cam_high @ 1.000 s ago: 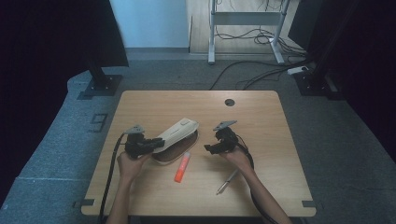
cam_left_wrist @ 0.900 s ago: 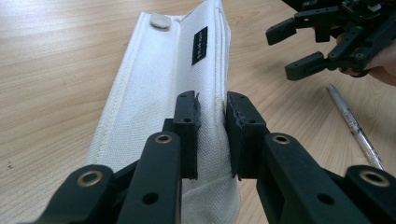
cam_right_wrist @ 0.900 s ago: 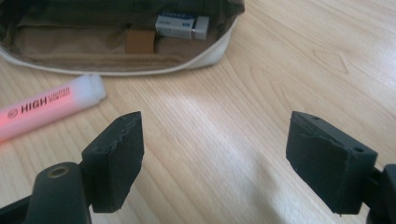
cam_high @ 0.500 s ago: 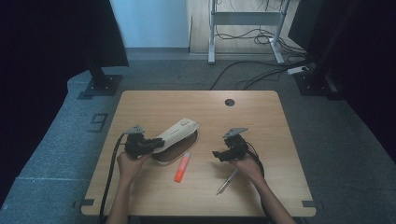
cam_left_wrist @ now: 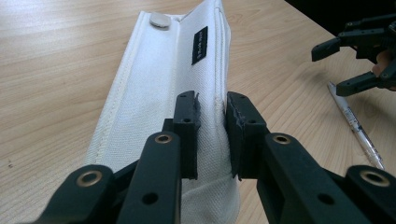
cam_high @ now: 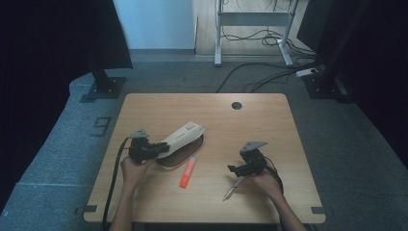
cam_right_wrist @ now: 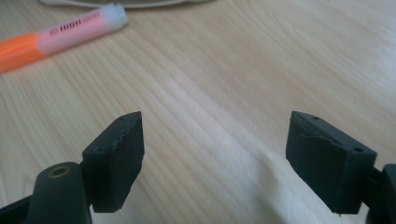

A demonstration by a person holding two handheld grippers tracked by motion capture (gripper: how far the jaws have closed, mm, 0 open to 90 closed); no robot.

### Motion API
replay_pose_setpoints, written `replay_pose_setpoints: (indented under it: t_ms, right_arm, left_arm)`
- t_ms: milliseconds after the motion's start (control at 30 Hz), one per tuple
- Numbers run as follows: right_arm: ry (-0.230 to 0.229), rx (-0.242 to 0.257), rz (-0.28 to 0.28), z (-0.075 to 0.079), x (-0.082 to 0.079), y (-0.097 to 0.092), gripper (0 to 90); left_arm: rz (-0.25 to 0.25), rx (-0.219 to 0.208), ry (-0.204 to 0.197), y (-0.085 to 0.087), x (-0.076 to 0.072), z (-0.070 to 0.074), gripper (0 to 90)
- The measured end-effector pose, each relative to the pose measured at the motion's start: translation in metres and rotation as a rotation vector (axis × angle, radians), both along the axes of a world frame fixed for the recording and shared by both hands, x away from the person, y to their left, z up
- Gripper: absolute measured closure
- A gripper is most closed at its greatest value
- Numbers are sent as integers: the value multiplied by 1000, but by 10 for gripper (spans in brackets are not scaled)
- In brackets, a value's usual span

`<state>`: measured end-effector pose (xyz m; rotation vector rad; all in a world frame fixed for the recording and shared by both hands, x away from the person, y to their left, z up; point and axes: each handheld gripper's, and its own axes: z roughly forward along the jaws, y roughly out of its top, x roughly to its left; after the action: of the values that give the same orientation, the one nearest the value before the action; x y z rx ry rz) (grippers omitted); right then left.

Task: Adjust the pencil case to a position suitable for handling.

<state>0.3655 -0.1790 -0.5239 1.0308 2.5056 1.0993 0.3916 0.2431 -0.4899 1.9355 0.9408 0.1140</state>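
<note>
Right hand-held gripper shifted from pencil case toward pen, jaws spread, empty; left hand-held gripper clamping case. Best lowered astride pen before closing.

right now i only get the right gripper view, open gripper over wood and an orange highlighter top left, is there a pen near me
Observer: Yes. In the high view a pen lies just under the right gripper, on the person's side.
Operator: what's the left one doing
Observer: The left gripper is shut on one end of a white pouch.
Operator: where's the pouch from the highlighter
Observer: The highlighter lies right beside it, nearer the person.
</note>
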Motion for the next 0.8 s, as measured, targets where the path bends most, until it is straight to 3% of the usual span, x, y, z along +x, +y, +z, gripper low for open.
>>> replay_pose_setpoints:
  t_ms: [433, 800]
  right_arm:
    - [20, -11, -13, -9, -26, -18, 184]
    - [15, -42, -3, -13, -35, -23, 178]
  left_arm:
    - [-5, 1, 5, 0, 0, -1, 747]
    - [-7, 1, 8, 0, 0, -1, 747]
